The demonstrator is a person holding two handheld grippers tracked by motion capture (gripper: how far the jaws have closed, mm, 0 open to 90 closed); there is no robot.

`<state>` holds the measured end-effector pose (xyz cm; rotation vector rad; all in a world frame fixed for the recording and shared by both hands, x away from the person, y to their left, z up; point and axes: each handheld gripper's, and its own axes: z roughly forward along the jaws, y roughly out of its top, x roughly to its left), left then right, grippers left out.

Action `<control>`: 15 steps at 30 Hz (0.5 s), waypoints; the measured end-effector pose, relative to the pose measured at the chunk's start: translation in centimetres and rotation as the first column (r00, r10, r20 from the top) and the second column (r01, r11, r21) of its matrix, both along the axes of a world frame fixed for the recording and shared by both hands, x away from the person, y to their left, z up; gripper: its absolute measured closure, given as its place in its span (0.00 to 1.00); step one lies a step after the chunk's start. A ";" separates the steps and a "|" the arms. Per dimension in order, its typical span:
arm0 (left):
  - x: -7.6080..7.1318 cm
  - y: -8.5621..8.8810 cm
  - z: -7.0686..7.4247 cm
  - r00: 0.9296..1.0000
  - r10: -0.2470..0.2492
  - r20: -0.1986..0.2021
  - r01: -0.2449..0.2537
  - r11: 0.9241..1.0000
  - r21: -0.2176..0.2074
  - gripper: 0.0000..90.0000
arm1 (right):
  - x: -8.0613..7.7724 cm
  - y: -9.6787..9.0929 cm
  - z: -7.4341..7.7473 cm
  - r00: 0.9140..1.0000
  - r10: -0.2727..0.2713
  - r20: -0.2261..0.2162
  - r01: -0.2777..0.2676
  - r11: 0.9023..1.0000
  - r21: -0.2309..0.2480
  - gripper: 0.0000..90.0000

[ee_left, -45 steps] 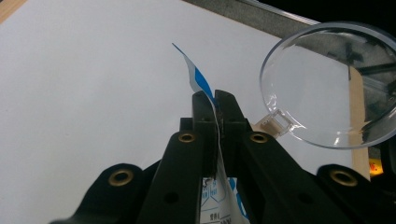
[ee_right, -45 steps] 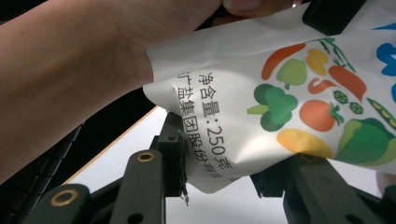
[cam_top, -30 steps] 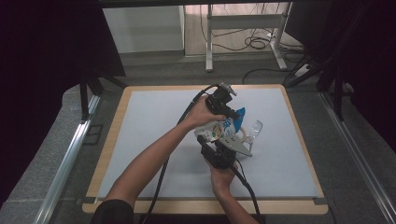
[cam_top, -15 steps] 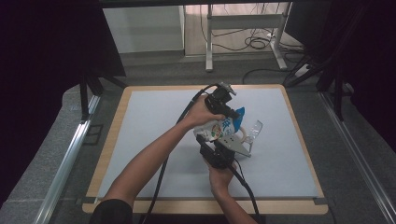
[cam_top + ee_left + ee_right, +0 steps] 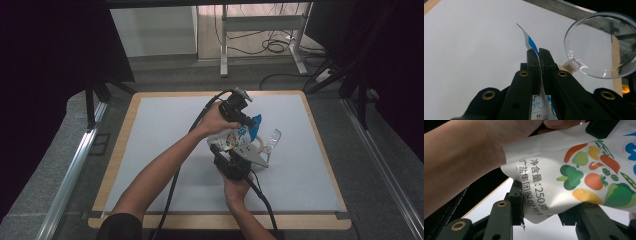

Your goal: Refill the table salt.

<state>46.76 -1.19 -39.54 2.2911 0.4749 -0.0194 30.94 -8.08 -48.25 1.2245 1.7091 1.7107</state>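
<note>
A white pouch (image 5: 234, 138) printed with vegetables and a blue top hangs over the middle of the white mat, held between both grippers. My left gripper (image 5: 251, 121) comes in from the far side, shut on the pouch's thin blue and white top edge (image 5: 531, 42); in the left gripper view the left gripper (image 5: 540, 53) has its jaws pressed together on that edge. My right gripper (image 5: 237, 151) grips from the near side. In the right gripper view the right gripper (image 5: 549, 203) has its jaws on either side of the pouch's bottom corner (image 5: 541, 195). A clear plastic scoop (image 5: 270, 139) lies just right of the pouch.
The white mat (image 5: 160, 135) lies on a wooden board (image 5: 120, 145) with room to the left and front. The clear scoop (image 5: 599, 45) sits near the board's right part. Cables trail from both grippers toward the person. Desk legs (image 5: 225, 45) and floor cables stand beyond the table.
</note>
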 end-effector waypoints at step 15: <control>-0.1 0.1 -0.1 1.000 0.003 -0.003 -0.003 1.000 -0.006 0.99 | -0.1 0.0 0.0 1.000 0.008 -0.001 -0.008 1.000 -0.007 0.69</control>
